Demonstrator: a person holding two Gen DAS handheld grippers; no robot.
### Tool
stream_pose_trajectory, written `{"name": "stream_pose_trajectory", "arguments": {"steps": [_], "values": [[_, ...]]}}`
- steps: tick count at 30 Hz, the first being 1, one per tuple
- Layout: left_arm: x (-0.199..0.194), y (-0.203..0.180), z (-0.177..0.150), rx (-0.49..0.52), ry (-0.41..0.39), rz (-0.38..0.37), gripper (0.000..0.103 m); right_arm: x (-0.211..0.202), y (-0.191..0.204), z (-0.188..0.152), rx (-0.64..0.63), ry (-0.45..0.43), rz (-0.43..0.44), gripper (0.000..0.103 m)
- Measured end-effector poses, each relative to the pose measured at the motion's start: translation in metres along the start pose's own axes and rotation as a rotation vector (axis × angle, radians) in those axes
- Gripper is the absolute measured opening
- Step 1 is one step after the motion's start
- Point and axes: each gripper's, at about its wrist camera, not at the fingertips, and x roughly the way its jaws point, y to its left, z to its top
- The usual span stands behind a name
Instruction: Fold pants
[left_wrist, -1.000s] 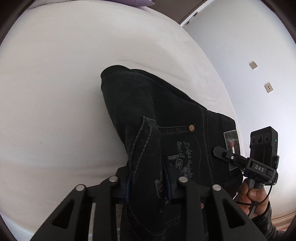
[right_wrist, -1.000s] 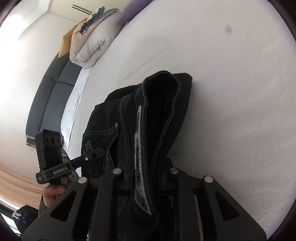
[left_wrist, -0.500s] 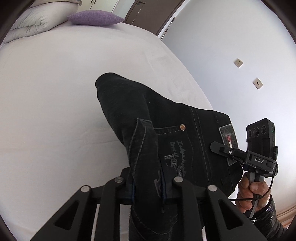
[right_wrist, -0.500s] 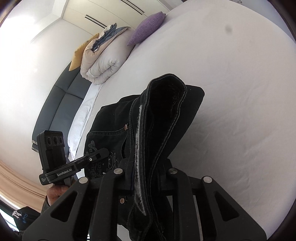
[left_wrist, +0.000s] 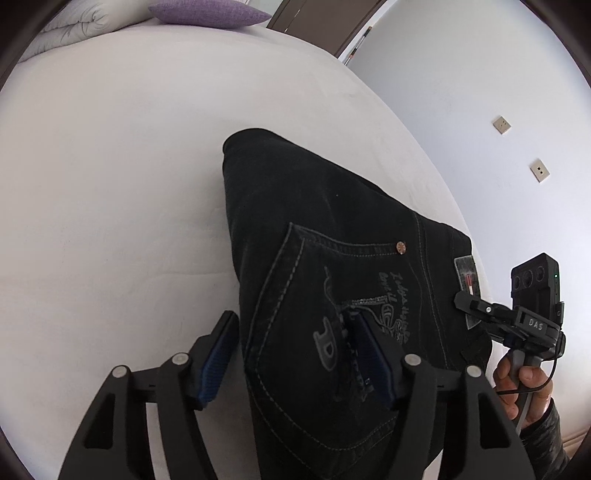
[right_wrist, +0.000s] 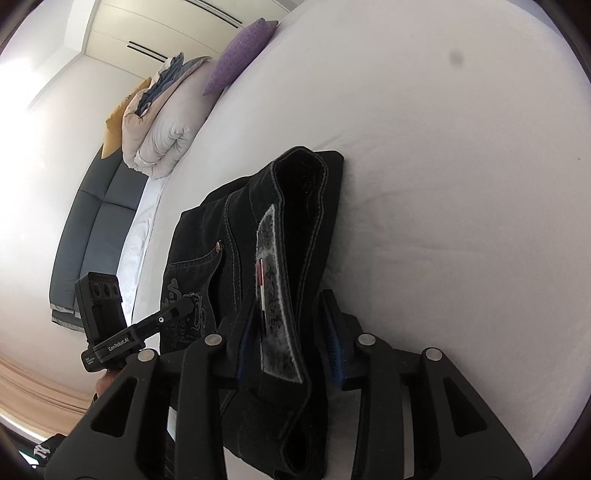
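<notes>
Black jeans (left_wrist: 332, 236) lie folded on the white bed (left_wrist: 110, 166), back pocket with grey stitching facing up. My left gripper (left_wrist: 291, 328) is open; the pocket end of the jeans lies between its blue pads, loose. My right gripper (right_wrist: 291, 314) is open too, with the waistband and its grey label (right_wrist: 271, 288) standing between the fingers. The jeans also show in the right wrist view (right_wrist: 295, 206). Each gripper appears in the other's view: the right one (left_wrist: 476, 306) at the waistband, the left one (right_wrist: 177, 310) by the pocket.
A purple pillow (right_wrist: 240, 55) and a rolled white duvet (right_wrist: 166, 140) lie at the head of the bed. A dark grey sofa (right_wrist: 92, 221) stands beside the bed. A white wall with sockets (left_wrist: 539, 170) is close on the right.
Both grippers have opened and let go of the jeans. The lifted pocket end and waistband have dropped onto the folded stack, which now lies flatter.
</notes>
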Motion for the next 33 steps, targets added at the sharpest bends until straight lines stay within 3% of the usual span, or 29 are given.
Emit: {"name": "stream_pose_trajectory", "arguments": {"steps": [5, 7, 8, 10, 11, 13, 15, 16, 18, 20, 22, 25, 29, 33], "values": [[-0.026, -0.019, -0.017, 0.054, -0.075, 0.082, 0.077, -0.041, 0.012, -0.018, -0.04, -0.107, -0.098, 0.046], [-0.05, -0.031, -0.025, 0.077, -0.166, 0.119, 0.087, -0.064, 0.025, -0.034, -0.072, -0.165, -0.134, 0.046], [-0.067, -0.041, -0.032, 0.109, -0.233, 0.16, 0.089, -0.076, 0.032, -0.041, -0.097, -0.203, -0.159, 0.046], [-0.098, -0.062, -0.045, 0.185, -0.369, 0.242, 0.103, -0.102, 0.052, -0.058, -0.159, -0.292, -0.201, 0.046], [-0.113, -0.074, -0.05, 0.222, -0.439, 0.283, 0.103, -0.115, 0.062, -0.067, -0.186, -0.342, -0.216, 0.047], [-0.15, -0.089, -0.069, 0.29, -0.574, 0.345, 0.103, -0.14, 0.088, -0.082, -0.237, -0.445, -0.249, 0.058], [-0.171, -0.113, -0.075, 0.342, -0.669, 0.405, 0.103, -0.169, 0.107, -0.099, -0.271, -0.566, -0.267, 0.076], [-0.181, -0.123, -0.081, 0.364, -0.715, 0.456, 0.103, -0.183, 0.116, -0.108, -0.286, -0.633, -0.266, 0.078], [-0.202, -0.135, -0.096, 0.386, -0.778, 0.557, 0.103, -0.209, 0.133, -0.123, -0.316, -0.764, -0.271, 0.091], [-0.22, -0.141, -0.109, 0.402, -0.801, 0.58, 0.103, -0.231, 0.149, -0.142, -0.343, -0.892, -0.292, 0.102], [-0.23, -0.146, -0.119, 0.39, -0.802, 0.589, 0.103, -0.252, 0.167, -0.162, -0.379, -1.03, -0.337, 0.103], [-0.233, -0.145, -0.127, 0.309, -0.746, 0.58, 0.103, -0.27, 0.189, -0.183, -0.424, -1.135, -0.448, 0.103], [-0.224, -0.132, -0.133, 0.188, -0.66, 0.565, 0.103, -0.271, 0.205, -0.195, -0.473, -1.038, -0.5, 0.103], [-0.218, -0.12, -0.139, 0.139, -0.621, 0.59, 0.103, -0.257, 0.203, -0.208, -0.42, -0.935, -0.529, 0.103]]}}
